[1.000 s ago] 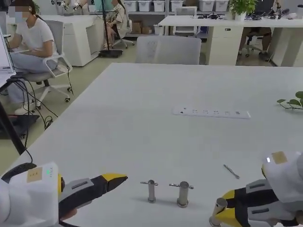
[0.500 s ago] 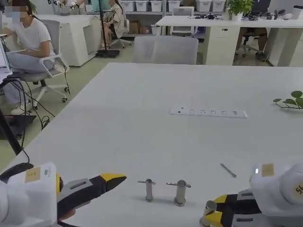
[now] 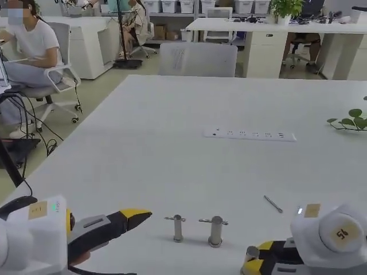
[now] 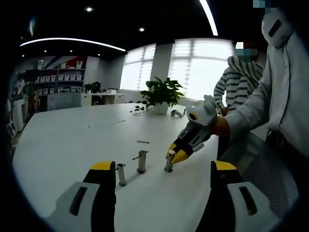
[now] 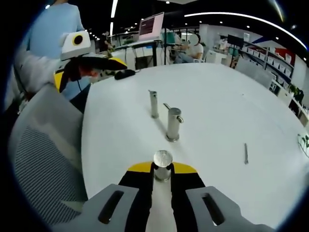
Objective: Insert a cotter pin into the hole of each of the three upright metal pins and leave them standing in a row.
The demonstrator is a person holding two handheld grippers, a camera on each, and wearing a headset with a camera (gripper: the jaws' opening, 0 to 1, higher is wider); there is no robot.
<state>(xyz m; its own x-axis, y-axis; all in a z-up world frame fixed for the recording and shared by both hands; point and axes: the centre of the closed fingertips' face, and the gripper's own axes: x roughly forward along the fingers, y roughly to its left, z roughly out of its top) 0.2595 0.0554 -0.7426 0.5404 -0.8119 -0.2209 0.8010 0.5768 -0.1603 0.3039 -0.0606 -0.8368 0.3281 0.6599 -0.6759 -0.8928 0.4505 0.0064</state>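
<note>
Two upright metal pins (image 3: 178, 228) (image 3: 215, 231) stand side by side near the table's front edge, each with a cotter pin crosswise through its top. A third metal pin (image 5: 162, 164) stands upright to their right, and my right gripper (image 5: 162, 170) is shut on it; nothing shows through its top. The same third pin (image 3: 251, 252) sits at my right gripper (image 3: 258, 260) in the head view. A loose cotter pin (image 3: 273, 204) lies flat farther back. My left gripper (image 3: 137, 215) hovers left of the row, open and holding nothing (image 4: 163, 166).
A white power strip (image 3: 250, 135) lies mid-table and a leafy sprig (image 3: 350, 119) at the right edge. A grey chair (image 3: 198, 59) stands at the far side. People sit at other desks behind.
My right gripper has shifted a little left with the third pin, closer to the two standing pins. The head camera has tilted slightly. The left gripper holds its place.
</note>
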